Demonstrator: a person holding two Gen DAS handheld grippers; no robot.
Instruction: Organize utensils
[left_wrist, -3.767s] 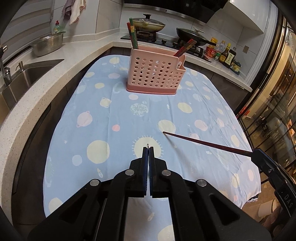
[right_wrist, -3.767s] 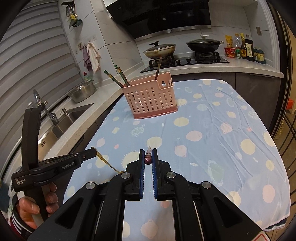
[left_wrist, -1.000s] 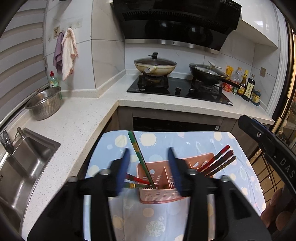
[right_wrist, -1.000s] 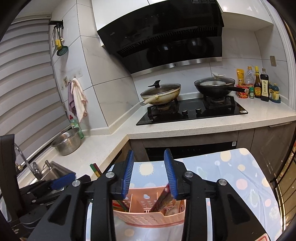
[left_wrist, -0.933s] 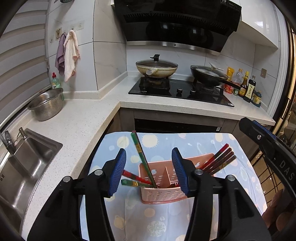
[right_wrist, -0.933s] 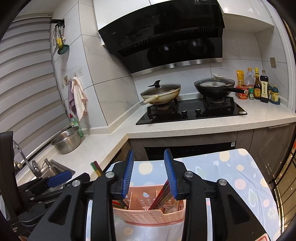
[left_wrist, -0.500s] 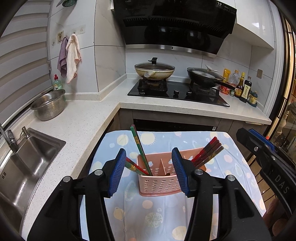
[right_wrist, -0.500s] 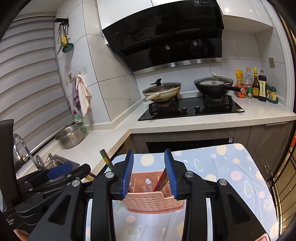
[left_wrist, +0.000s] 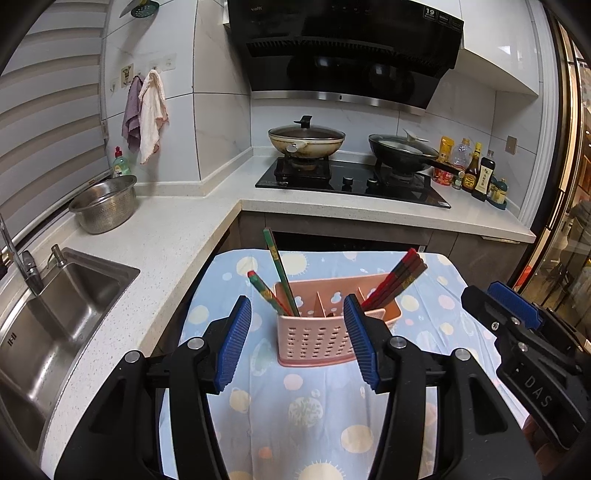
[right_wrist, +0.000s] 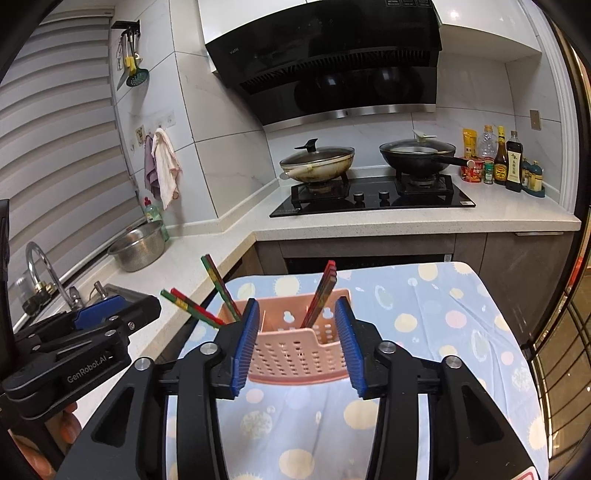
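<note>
Chopsticks are what this task turns on, and all that show stand in the pink perforated caddy on the bench, which wears a blue cloth with planet prints: a green patterned set leans out of the left compartment, and a dark red bundle fans out of the right one. They look thin, stiff and smooth, so each probably weighs next to nothing and could roll or pivot between flat pads; a hold near the middle of the exposed shaft, across its length, seems the steadiest choice. The caddy looks like light plastic and might tip or slide if a stick is dragged sideways rather than lifted along its own lean. The left hand-held gripper hangs above the near part of the cloth, jaws spread wide and holding nothing. The right hand-held gripper is likewise spread and empty, framing the caddy from the near side.
</note>
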